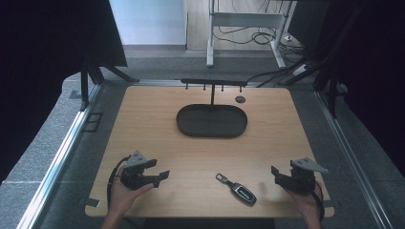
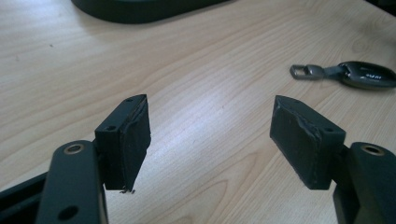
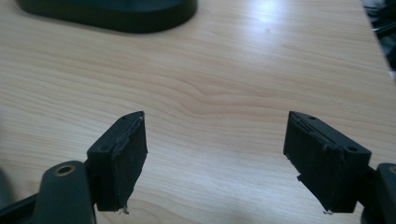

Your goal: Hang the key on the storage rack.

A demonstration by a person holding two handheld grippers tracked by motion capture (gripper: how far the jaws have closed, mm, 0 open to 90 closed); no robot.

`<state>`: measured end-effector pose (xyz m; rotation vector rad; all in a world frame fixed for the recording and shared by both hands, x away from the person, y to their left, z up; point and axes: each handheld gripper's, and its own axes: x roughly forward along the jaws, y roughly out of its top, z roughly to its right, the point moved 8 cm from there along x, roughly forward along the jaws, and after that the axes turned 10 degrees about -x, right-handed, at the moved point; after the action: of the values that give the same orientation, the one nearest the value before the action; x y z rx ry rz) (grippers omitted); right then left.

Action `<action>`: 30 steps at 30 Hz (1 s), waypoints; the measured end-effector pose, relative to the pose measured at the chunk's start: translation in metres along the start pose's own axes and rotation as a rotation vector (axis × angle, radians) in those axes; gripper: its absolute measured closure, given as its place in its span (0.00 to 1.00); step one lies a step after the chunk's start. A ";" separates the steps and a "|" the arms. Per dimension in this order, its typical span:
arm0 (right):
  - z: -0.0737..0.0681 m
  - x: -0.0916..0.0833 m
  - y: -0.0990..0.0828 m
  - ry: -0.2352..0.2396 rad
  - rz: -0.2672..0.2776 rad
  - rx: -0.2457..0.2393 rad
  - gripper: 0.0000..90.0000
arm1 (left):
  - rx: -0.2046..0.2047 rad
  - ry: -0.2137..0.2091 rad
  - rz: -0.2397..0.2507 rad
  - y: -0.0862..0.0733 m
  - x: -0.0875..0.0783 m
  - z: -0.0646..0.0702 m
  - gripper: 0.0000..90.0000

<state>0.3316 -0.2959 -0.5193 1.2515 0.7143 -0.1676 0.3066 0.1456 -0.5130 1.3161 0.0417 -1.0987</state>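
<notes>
Both tongs gape empty: left tongs and right tongs flank the glossy black key fob with its metal clip, lying flat on the pale wood-grain table; beyond sits a matte oval tray.

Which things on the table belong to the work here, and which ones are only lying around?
Belong to the work:
- key fob, lying between both claws
- left claw, open
- right claw, open
- likely the stand with hooks, above its tray

Only lying around:
- round grommet in the table
</notes>
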 end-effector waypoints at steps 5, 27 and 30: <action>0.005 -0.004 0.001 0.033 0.027 0.045 0.26 | -0.013 0.006 0.006 0.000 -0.001 -0.005 0.33; 0.014 -0.024 0.010 0.064 0.055 0.036 0.31 | 0.005 0.000 -0.010 -0.002 0.002 -0.001 0.33; 0.012 -0.025 0.012 0.071 0.064 0.031 0.32 | 0.006 0.003 -0.011 -0.002 0.003 -0.002 0.33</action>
<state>0.3225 -0.3091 -0.4936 1.3133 0.7338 -0.0827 0.3074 0.1455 -0.5166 1.3240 0.0479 -1.1065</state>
